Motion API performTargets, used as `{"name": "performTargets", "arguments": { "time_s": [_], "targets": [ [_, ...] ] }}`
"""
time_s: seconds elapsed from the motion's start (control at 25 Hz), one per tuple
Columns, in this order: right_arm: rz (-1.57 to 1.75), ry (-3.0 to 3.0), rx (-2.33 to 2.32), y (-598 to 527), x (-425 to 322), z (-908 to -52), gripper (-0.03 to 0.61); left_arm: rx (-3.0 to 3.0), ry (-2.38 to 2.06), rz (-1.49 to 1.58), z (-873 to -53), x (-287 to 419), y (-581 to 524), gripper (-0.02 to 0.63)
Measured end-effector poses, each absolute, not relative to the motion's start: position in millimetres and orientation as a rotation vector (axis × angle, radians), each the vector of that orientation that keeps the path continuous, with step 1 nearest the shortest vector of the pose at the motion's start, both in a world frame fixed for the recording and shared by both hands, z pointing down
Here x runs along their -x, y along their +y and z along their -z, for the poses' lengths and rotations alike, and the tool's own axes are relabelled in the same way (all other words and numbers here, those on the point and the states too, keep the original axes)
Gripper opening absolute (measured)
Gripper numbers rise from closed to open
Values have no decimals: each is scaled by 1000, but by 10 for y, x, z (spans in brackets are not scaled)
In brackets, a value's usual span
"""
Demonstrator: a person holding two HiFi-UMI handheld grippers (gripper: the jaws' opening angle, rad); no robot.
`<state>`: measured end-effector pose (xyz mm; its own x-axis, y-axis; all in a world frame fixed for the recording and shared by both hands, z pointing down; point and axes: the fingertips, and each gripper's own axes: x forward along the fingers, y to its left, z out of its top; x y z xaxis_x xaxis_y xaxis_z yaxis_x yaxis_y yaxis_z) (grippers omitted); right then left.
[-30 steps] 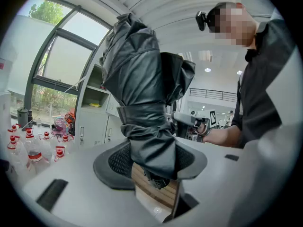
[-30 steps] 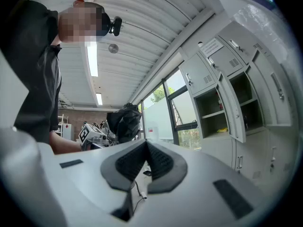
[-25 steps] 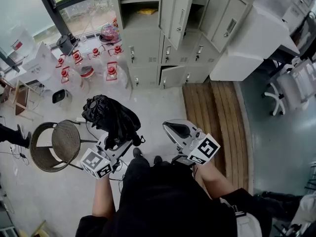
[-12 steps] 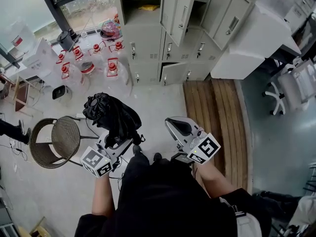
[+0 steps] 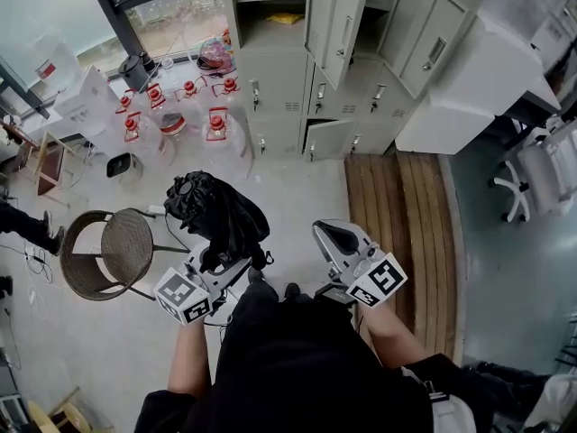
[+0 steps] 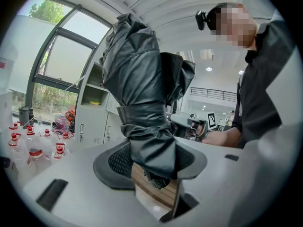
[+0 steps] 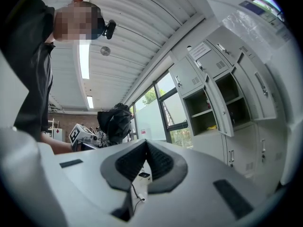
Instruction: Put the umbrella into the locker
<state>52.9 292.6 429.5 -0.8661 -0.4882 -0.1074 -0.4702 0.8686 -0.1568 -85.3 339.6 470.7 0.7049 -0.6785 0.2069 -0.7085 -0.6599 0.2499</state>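
Left gripper point(image 5: 219, 262) has its jaws clamped on the umbrella point(image 5: 216, 213) near the handle end. Its long axis points up toward the open locker point(image 5: 267, 34), well apart ahead. Right gripper point(image 5: 329, 234) is empty, jaws pinched together.

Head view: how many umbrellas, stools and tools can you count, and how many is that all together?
Umbrella: 1
Stool: 1
Tools: 2, the left tool and the right tool
Total: 4
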Motion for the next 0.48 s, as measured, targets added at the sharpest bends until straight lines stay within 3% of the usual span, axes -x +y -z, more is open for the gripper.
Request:
{"name": "performTargets", "arguments": {
  "time_s": [0.48],
  "targets": [
    [224,2881,781,2794,-468,-4384,11,-2589,-1102,-138,-4754,949,3300,212]
  ]
}}
